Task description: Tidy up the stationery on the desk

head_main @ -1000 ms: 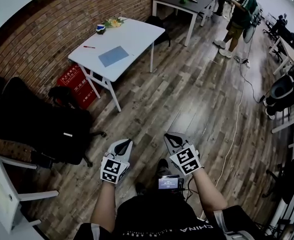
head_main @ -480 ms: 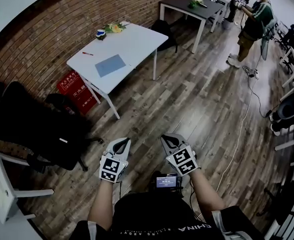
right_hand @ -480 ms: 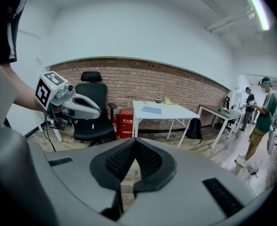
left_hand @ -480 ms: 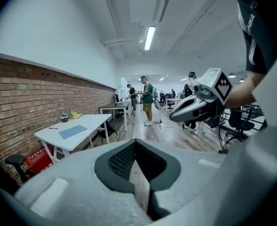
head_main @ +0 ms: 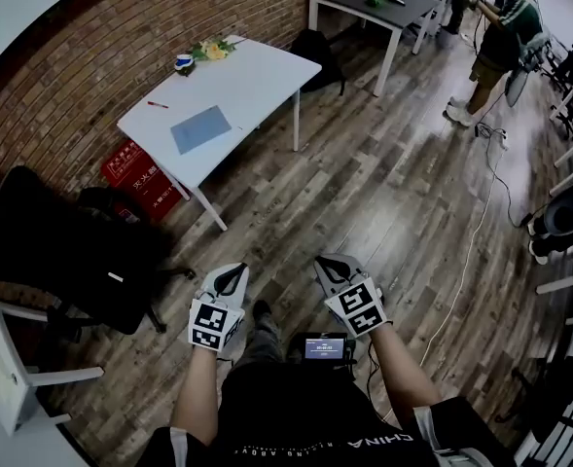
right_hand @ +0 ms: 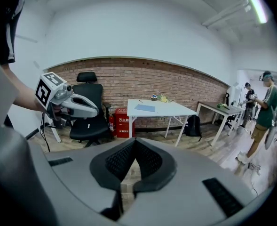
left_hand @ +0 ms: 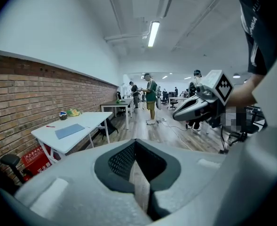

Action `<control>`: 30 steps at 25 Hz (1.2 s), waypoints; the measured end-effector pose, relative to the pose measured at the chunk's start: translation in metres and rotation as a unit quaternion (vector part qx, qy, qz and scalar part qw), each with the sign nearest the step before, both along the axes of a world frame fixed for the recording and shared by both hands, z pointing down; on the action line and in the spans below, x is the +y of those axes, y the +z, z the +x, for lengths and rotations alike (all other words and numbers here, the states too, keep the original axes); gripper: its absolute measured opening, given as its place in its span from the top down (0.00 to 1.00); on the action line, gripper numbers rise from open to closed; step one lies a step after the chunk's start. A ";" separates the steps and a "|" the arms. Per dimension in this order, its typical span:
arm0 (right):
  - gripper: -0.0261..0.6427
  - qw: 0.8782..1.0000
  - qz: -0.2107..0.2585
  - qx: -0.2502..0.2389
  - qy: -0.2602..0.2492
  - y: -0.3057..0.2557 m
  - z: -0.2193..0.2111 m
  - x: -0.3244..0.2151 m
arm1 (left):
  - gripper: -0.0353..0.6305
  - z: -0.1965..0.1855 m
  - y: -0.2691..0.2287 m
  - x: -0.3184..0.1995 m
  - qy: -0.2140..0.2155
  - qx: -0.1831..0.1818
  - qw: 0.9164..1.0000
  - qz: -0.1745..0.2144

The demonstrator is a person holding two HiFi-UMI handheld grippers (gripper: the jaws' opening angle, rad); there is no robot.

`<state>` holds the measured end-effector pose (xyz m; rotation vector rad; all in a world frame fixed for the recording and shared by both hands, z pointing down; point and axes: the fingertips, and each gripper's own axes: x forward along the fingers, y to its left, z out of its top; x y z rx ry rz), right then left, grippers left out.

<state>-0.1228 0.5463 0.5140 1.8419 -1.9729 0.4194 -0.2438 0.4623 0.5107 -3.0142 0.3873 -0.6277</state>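
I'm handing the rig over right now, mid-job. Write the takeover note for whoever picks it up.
Left gripper: shut, empty.
Right gripper: shut, empty.
Both are over the wooden floor, well short of the white desk.
On the desk: blue notebook, red pen, yellow flowers by a small blue-and-white item at the wall end.
Done: nothing visibly tidied.
Left: reach the desk, then tidy the pen and notebook.

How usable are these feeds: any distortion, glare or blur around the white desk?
Head view: heavy fisheye bends the red brick wall, yet the white rectangular desk is sharp and evenly lit. Left gripper view: dark vignetted corners, and the ceiling strip light blows out. Right gripper view: the grey right tongs fill the lower half; desk small but clear.
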 end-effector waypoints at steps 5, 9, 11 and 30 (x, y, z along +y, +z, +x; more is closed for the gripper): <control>0.95 1.000 -0.007 -0.003 0.015 0.008 0.028 -0.017 | 0.95 0.026 0.012 -0.025 0.006 -0.005 1.000 -0.012; 0.95 0.999 -0.012 -0.001 0.031 0.012 0.060 -0.039 | 0.95 0.060 0.019 -0.052 0.021 -0.007 1.000 -0.016; 0.95 0.999 -0.016 0.000 0.037 0.013 0.077 -0.054 | 0.95 0.080 0.021 -0.069 0.028 -0.006 0.999 -0.020; 0.95 0.996 -0.033 0.007 0.078 0.003 0.180 -0.179 | 0.95 0.189 0.020 -0.203 0.069 0.002 0.997 -0.042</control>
